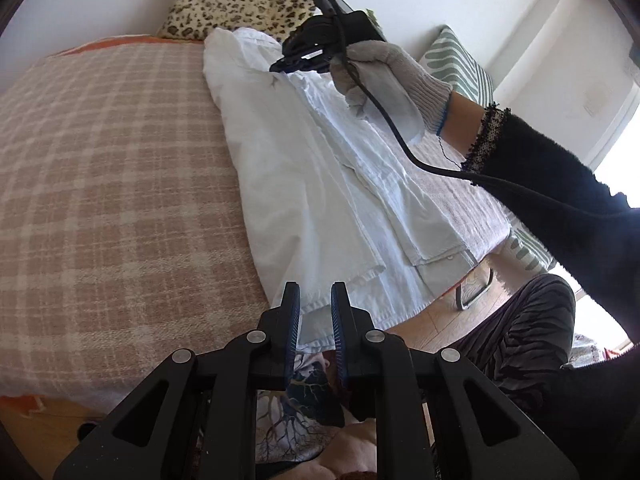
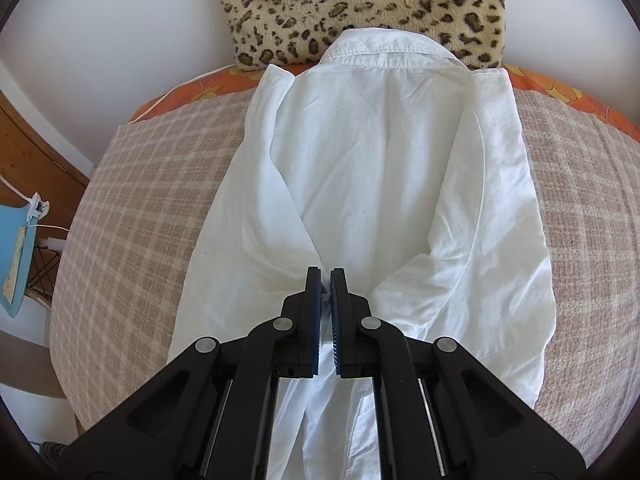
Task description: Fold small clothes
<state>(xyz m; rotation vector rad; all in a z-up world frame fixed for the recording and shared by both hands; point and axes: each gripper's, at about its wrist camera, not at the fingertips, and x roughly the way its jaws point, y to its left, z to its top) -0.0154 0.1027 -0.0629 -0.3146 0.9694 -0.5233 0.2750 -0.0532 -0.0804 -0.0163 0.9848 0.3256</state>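
A white collared shirt (image 2: 380,152) lies back up on a plaid blanket (image 2: 140,200), collar away from me, both sides folded in toward the middle. In the right wrist view my right gripper (image 2: 326,276) is shut on a pinch of the shirt's fabric at mid-back, where the folds meet. In the left wrist view the shirt (image 1: 320,184) stretches away from me. My left gripper (image 1: 315,294) is at its near hem, jaws slightly apart, the hem lying between the fingers without being pressed. Farther off, a gloved hand (image 1: 384,76) holds the right gripper (image 1: 280,66) over the shirt.
A leopard-print cushion (image 2: 360,0) leans on the wall behind the collar. A green striped cushion (image 1: 456,60) sits past the bed's far side. The person's legs (image 1: 520,320) and wooden floor (image 1: 432,312) are at the bed's edge. A blue object (image 2: 12,240) with a white cable stands left.
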